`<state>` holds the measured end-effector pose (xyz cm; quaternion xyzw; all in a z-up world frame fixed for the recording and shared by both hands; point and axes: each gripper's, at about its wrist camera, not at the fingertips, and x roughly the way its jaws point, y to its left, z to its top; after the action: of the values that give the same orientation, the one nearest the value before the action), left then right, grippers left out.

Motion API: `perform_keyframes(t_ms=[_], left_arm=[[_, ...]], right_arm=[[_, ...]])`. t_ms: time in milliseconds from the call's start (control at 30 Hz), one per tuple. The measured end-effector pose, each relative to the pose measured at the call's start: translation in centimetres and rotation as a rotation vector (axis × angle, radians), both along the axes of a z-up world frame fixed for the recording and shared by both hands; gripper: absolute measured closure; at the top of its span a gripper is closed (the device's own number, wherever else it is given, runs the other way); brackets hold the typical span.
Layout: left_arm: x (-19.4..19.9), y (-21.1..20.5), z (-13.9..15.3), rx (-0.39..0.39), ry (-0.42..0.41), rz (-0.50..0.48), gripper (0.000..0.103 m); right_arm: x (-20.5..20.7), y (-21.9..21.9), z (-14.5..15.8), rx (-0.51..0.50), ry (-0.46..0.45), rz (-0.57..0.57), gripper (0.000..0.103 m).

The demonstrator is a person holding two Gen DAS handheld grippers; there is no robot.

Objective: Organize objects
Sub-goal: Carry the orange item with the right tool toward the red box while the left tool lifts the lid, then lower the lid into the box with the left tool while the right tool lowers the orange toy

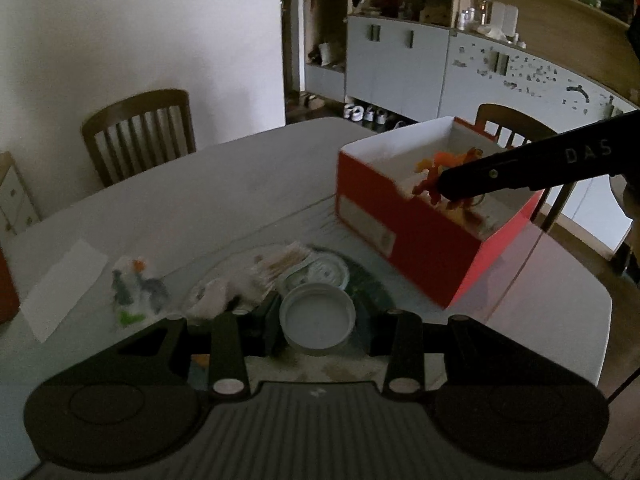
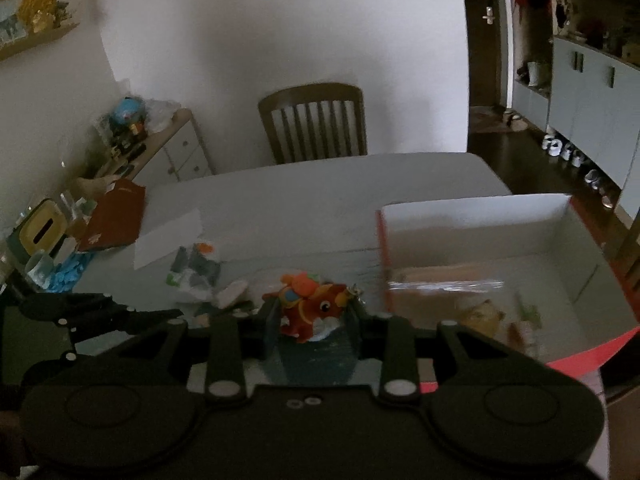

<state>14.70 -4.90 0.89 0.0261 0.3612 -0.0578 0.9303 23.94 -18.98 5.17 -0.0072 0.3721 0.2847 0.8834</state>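
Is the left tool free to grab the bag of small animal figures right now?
Probably not: the left tool is already shut on a white jar lid. The bag itself lies uncovered on the table.

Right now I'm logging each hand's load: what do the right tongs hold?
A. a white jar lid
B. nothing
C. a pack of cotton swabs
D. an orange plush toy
D: in the right wrist view the right tongs are clamped on an orange plush toy, beside the red box.

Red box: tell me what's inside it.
The red box has white inner walls. On its floor lie a brown wrapped packet and some small yellowish items, too blurred to name. The near wall and the right gripper hide the closest corner.
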Motion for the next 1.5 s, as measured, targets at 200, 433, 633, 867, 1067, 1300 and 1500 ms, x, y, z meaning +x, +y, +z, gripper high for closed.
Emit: perform_keyframes(t_ms=[200, 433, 633, 867, 1067, 1300, 1500], left_arm=[[2.3, -3.7, 0.9, 0.004, -0.02, -0.033, 0.065], [5.9, -8.3, 1.8, 0.017, -0.042, -0.08, 0.065], [8.6, -12.6, 1.8, 0.047, -0.05, -0.135, 0.065], [11.7, -16.7, 1.6, 0.087, -0.046, -0.186, 0.065], [15.8, -18.1, 2.1, 0.091, -0.039, -0.19, 0.065], [21.4, -19.2, 0.9, 0.109, 0.014, -0.191, 0.065], [25.1, -20.5, -1.7, 0.147, 0.095, -0.214, 0.065]], right_arm=[[1.8, -3.9, 0.1, -0.005, -0.014, -0.03, 0.07], [4.8, -8.5, -0.2, -0.021, -0.028, -0.079, 0.07], [7.7, -11.9, -1.0, -0.037, -0.029, -0.125, 0.07], [10.4, -15.0, -3.2, -0.055, -0.004, -0.167, 0.069], [11.6, -16.6, -5.6, -0.078, 0.037, -0.169, 0.07], [12.1, -15.7, -7.7, -0.123, 0.068, -0.122, 0.07], [13.2, -15.1, -9.5, -0.157, 0.128, -0.116, 0.07]])
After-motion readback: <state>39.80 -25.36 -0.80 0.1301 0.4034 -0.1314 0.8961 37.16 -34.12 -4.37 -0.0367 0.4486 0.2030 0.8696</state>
